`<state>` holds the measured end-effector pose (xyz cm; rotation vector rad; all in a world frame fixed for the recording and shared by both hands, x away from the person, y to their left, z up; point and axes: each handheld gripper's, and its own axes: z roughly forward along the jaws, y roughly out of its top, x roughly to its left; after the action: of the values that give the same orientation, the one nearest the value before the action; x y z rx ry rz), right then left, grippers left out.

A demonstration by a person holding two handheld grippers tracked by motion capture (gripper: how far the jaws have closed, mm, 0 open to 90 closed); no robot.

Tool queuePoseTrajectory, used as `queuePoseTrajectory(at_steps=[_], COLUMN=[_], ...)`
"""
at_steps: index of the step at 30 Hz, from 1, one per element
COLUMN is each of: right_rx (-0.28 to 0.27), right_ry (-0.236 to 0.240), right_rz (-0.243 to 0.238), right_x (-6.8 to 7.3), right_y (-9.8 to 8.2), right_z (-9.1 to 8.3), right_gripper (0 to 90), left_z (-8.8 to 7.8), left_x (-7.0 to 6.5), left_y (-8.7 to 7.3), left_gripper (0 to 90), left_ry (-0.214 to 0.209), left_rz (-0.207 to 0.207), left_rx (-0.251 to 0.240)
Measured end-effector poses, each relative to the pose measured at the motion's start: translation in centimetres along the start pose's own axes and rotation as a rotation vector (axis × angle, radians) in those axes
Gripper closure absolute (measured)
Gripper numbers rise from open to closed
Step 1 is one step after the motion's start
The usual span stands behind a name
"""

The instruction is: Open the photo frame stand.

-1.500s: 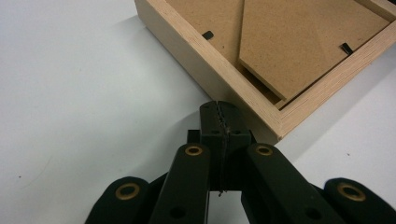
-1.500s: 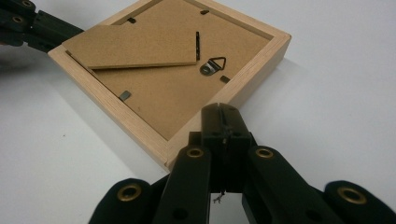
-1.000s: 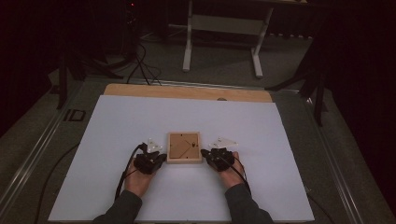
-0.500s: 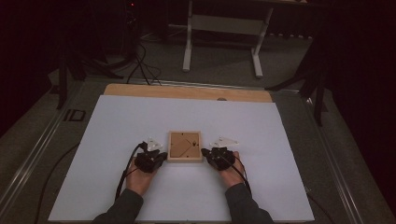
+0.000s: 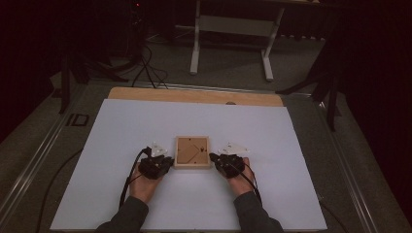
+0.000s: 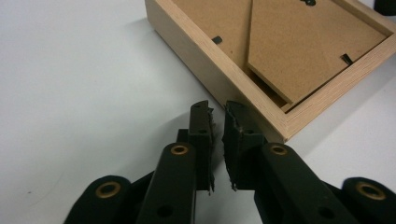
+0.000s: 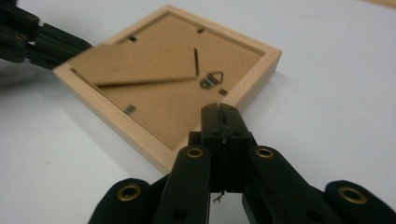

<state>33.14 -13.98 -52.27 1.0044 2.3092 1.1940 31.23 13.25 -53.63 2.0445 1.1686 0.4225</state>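
Note:
A light wooden picture frame lies face down on the white table top, its brown backing board and stand flap facing up. My left gripper rests at the frame's near left corner. Its jaws have just been opening and stand a narrow gap apart with nothing between them, beside the frame's rim. My right gripper sits at the near right corner. It is shut and empty, with its tip against the rim of the frame. The left gripper shows across the frame in the right gripper view.
The white table top stretches wide on all sides of the frame. A bare wooden strip runs along its far edge. Beyond it, on the dark floor, stand white desk legs and trailing cables.

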Motion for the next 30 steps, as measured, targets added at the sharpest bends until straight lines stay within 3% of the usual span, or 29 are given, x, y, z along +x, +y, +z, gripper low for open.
queuePoseTrajectory(at_steps=[8,14,15,17,30], right_rx=[-0.026,-0.012,-0.012,0.007,-0.008], right_ry=[0.032,0.046,0.046,0.042,0.041], right_rz=[-0.027,-0.039,-0.039,-0.042,-0.032], right_x=[1.0,1.4,1.4,1.5,1.3], right_y=[0.2,0.1,0.1,-0.1,-0.1], right_z=[-0.9,-1.0,-1.0,-0.7,-0.2], right_gripper=[89.7,89.7,89.7,89.7,89.7], left_z=[-0.5,-1.1,-1.5,-1.8,-1.7], left_x=[-0.1,-0.1,-0.1,-0.2,-1.3], left_y=[0.1,0.2,0.3,0.4,1.8], left_gripper=[75.3,70.6,70.6,65.8,59.4], left_ry=[0.005,-0.010,-0.039,-0.057,-0.106], left_rz=[-0.002,-0.011,-0.025,-0.032,0.018], left_rx=[-0.028,-0.061,-0.082,-0.095,-0.092])
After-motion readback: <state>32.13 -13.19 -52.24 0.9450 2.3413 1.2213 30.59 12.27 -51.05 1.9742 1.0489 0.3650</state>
